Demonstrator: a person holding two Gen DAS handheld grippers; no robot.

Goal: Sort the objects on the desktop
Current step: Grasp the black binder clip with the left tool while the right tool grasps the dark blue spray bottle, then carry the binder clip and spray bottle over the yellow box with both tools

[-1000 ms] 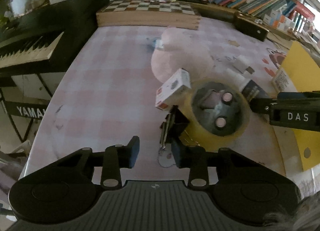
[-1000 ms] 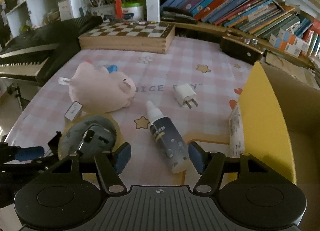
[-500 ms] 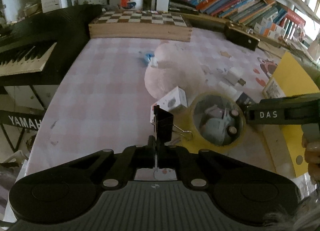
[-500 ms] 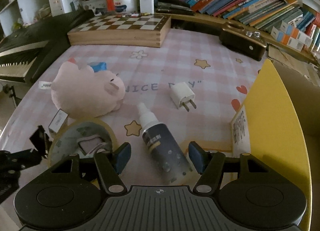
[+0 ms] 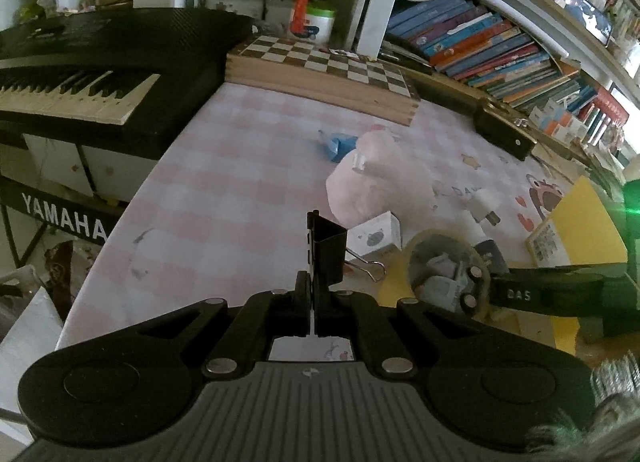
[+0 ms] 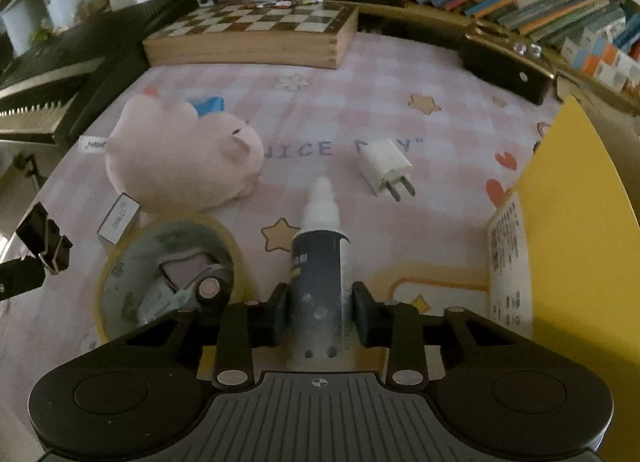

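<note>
Because the spray bottle (image 6: 318,282) lies flat on the desk (image 6: 400,73) with its long axis running straight away from the right tool (image 6: 319,312), white nozzle pointing off from it, the jaws, which have just been closing, now press its dark body on both sides. The yellow box (image 6: 576,221) sits just to the right of that tool, probably the sorting bin, though its inside is hidden. The left tool (image 5: 312,294) is clamped tight on a black binder clip (image 5: 326,254), held upright above the desk, farther from the box.
</note>
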